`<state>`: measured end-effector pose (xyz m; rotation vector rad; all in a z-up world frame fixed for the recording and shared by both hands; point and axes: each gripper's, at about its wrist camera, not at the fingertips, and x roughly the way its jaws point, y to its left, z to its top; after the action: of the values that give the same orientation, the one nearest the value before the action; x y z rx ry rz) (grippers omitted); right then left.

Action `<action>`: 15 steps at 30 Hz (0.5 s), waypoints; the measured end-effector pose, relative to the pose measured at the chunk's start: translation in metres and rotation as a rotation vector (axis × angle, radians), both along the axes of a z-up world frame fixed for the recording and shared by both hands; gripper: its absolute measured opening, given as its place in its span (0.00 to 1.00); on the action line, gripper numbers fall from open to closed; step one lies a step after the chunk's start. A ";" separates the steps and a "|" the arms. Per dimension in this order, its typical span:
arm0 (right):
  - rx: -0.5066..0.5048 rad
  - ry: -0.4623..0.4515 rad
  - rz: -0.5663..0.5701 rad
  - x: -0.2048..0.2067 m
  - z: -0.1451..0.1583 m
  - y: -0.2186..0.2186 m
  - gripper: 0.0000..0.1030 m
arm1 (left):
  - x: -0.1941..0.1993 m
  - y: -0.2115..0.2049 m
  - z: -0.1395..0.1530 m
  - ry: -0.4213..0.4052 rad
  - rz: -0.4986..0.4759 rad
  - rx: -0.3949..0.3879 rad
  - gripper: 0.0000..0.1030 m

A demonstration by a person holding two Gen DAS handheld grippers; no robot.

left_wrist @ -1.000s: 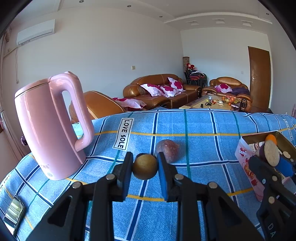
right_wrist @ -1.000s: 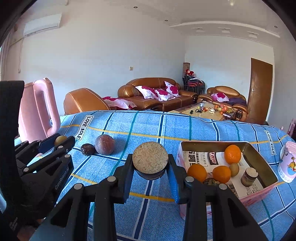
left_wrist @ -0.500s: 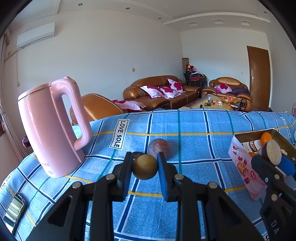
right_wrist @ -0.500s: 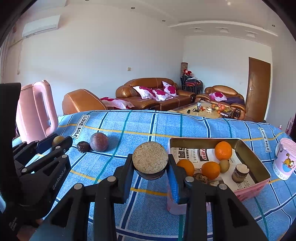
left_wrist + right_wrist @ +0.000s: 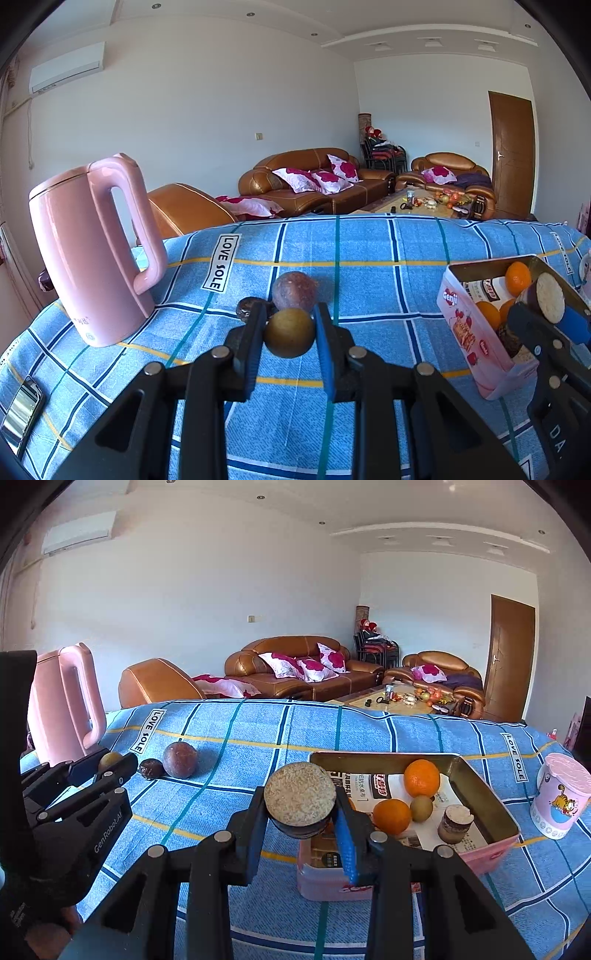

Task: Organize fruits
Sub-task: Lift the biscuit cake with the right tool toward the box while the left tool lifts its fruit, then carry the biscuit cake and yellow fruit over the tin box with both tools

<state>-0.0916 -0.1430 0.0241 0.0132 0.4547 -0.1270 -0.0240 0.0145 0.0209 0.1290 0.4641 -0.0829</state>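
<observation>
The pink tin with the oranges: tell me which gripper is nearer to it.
Right. The right gripper, shut on a cut fruit piece, sits at the pink tin's near left corner. The left gripper, holding a small brown fruit, is farther left, near the pink kettle.

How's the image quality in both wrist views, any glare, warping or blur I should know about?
Left wrist view: strong fisheye bending, dark corners; daylight glares off the shiny phone at the left edge; the round yellow-brown fruit in the left gripper is sharp. Right wrist view: same warping; the blue checked cloth curves like a dome; the cut disc-shaped piece in the right gripper is sharp, evenly lit.
</observation>
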 end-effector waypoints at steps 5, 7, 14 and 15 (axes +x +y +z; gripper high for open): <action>-0.008 -0.001 -0.006 -0.003 0.001 -0.006 0.36 | -0.006 -0.012 0.000 -0.001 -0.018 0.005 0.27; -0.013 -0.003 -0.010 -0.004 0.001 -0.010 0.36 | -0.007 -0.017 -0.001 -0.002 -0.024 0.009 0.27; -0.016 -0.005 -0.034 -0.009 0.002 -0.028 0.36 | -0.011 -0.029 0.000 0.000 -0.042 0.010 0.27; -0.016 -0.005 -0.038 -0.010 0.002 -0.031 0.36 | -0.011 -0.031 0.000 0.001 -0.044 0.010 0.27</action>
<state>-0.1012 -0.1738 0.0265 0.0064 0.4485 -0.1678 -0.0349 -0.0163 0.0209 0.1490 0.4627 -0.1233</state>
